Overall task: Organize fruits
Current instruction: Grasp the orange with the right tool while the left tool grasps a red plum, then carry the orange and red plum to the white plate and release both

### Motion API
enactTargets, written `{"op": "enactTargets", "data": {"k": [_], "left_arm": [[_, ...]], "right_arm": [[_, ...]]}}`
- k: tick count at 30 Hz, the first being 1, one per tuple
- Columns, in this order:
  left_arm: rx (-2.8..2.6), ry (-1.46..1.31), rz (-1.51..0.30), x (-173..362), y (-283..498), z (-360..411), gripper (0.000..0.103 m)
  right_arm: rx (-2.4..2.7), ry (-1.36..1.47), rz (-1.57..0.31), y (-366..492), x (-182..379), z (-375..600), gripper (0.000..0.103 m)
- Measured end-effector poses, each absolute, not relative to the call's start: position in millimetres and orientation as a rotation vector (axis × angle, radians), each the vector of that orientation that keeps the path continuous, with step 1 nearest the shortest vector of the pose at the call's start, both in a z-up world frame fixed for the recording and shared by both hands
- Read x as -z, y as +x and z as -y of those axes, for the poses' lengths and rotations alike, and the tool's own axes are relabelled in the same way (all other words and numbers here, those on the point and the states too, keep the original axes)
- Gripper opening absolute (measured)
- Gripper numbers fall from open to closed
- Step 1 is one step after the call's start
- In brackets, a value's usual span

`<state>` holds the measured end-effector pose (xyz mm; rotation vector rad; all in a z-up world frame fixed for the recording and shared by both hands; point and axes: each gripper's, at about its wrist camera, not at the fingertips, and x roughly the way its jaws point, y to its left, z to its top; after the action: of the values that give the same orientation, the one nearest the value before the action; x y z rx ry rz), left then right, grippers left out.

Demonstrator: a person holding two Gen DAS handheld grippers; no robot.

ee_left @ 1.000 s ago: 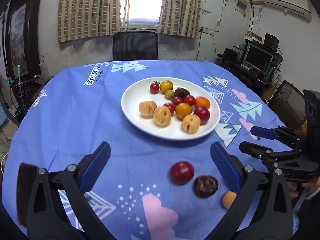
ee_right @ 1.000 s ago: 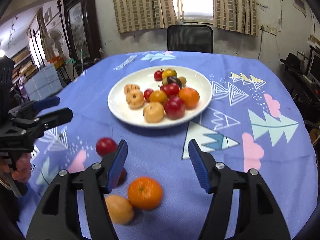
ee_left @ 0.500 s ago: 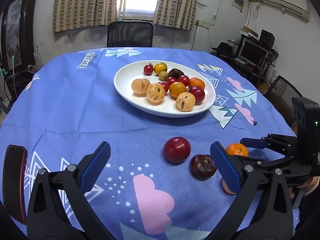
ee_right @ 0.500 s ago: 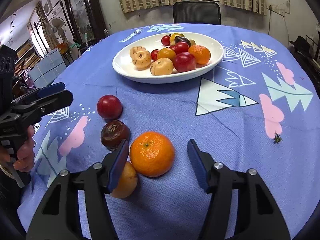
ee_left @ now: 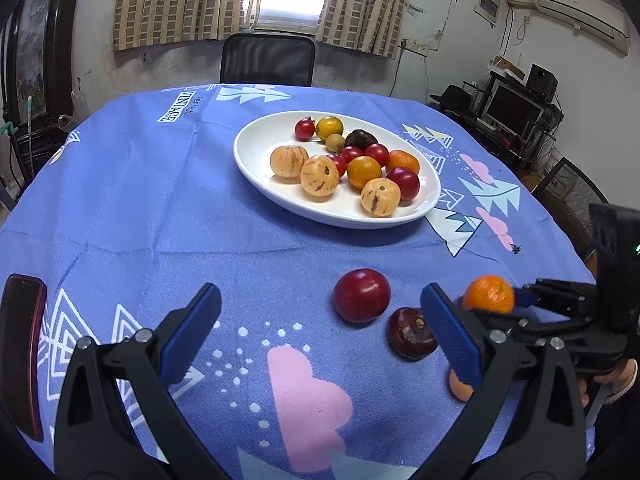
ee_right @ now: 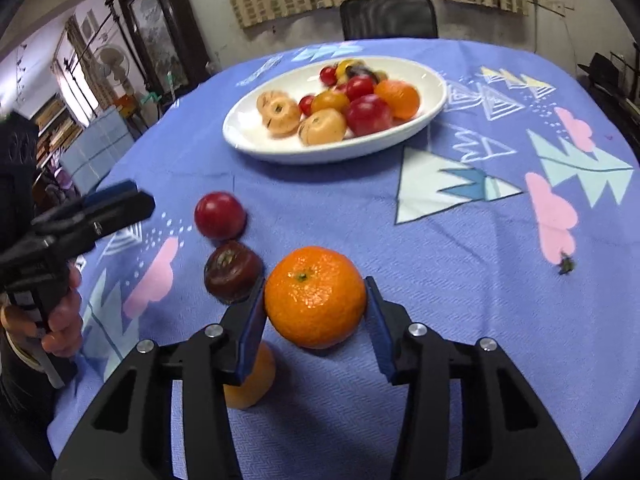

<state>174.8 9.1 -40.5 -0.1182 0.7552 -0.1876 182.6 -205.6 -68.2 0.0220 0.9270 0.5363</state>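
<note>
Since half a sec ago the right gripper [ee_right: 316, 312] has closed in: its jaws, then apart either side of the orange mandarin [ee_right: 315, 297], are now clamped on it, blue pads pressed to both flanks, and the fruit looks raised just off the cloth w/ a shadow under it. Mandarin is round, glossy, pebbled skin, green stem dimple facing up and toward the camera; no real long axis. Just left of and below it, partly hidden behind the left pad, 1 pale orange fruit [ee_right: 252, 380] sits on the table [ee_right: 460, 320]. Next out, 1 dark maroon fruit [ee_right: 232, 276], calyx end tilted up, then 1 smooth red plum-like fruit [ee_right: 220, 215] just beyond, the two nearly touching. So 4 loose fruits on the near cloth, incl. the held one. Left gripper [ee_left: 320, 332] hangs over the blue patterned cloth w/ jaws wide apart, nothing between them; a hand [ee_right: 60, 320] grips its handle. A dark red phone [ee_left: 22, 352] lies flat at the left table edge. Farther back, 1 white oval plate [ee_left: 256, 160], long axis running left-near to right-far in the left view, holding approx. 12 fruits: 3 speckled tan ones, several small red, a few orange/yellow, 1 dark. Beyond the table, 1 black chair [ee_left: 267, 60].
</note>
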Motion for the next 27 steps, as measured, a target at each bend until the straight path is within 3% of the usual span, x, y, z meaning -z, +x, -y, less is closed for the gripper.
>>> {"op": "enactTargets", "data": {"k": [5,7,9,14,20,23,27], "left_arm": [[0.186,-0.087,-0.77,48.6,179.7,1.1,0.099],[0.175,-0.084,-0.784,51.9,183.8,5.6,0.091],[0.177,-0.07,-0.808,55.3,188.8,12.6,0.076],[0.21,-0.079,-0.876,65.4,200.5,26.5,0.06],[0.202,-0.08,-0.892,68.9,212.2,33.9,0.055],[0.211,-0.078,-0.907,71.6,215.4,37.0,0.043],[0.211,-0.071,-0.908,73.1,215.7,38.4,0.042]], "right_arm": [[-0.491,0.078,-0.916,186.4,62.1,219.6,0.047],[-0.465,0.084,-0.907,187.2,59.9,222.8,0.047],[-0.444,0.091,-0.892,186.9,56.7,226.6,0.047],[-0.427,0.127,-0.878,188.1,51.0,235.6,0.047],[-0.437,0.133,-0.871,187.4,46.6,236.2,0.047],[-0.439,0.13,-0.87,185.7,46.2,235.8,0.047],[-0.436,0.132,-0.874,185.8,46.4,235.6,0.047]]}}
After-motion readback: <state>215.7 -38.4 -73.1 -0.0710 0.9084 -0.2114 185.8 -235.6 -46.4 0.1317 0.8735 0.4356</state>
